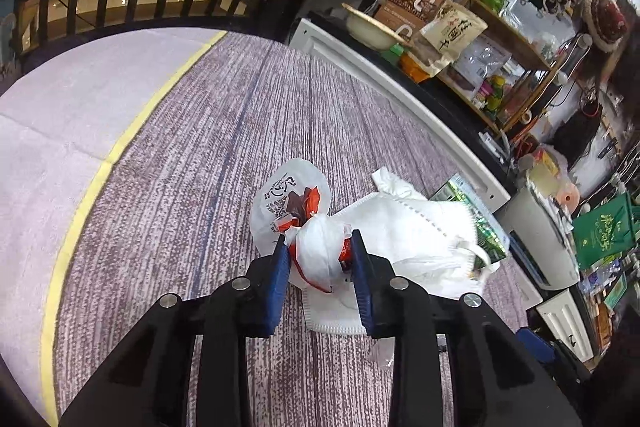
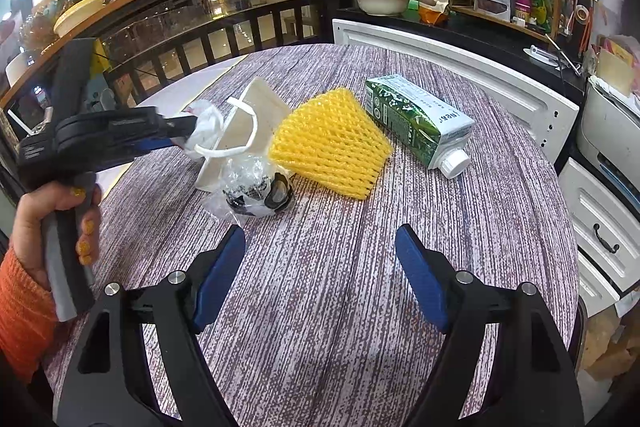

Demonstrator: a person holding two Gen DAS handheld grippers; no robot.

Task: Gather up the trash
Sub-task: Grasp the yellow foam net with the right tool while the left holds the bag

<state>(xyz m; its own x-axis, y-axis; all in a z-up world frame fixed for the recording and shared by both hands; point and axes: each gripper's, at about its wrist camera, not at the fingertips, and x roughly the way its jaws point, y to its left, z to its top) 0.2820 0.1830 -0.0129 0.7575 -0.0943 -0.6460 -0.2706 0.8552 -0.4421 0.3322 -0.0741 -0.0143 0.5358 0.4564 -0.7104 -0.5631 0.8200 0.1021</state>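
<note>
The left gripper (image 1: 318, 239) is pinching a crumpled white wrapper (image 1: 320, 251) with red print, just above a white face mask (image 1: 404, 227) lying on the round desk (image 1: 200, 147). The right gripper (image 2: 320, 247) is hovering wide open and holding nothing, over bare desk, near a yellow foam net (image 2: 330, 137), a green carton (image 2: 416, 119) and a clear plastic wrapper (image 2: 252, 191).

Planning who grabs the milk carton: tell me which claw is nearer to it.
Right. The right claw hangs open over bare table, with the milk carton ahead and to its right. The left claw is farther, beyond the yellow foam net, closed on a crumpled white wrapper.
</note>
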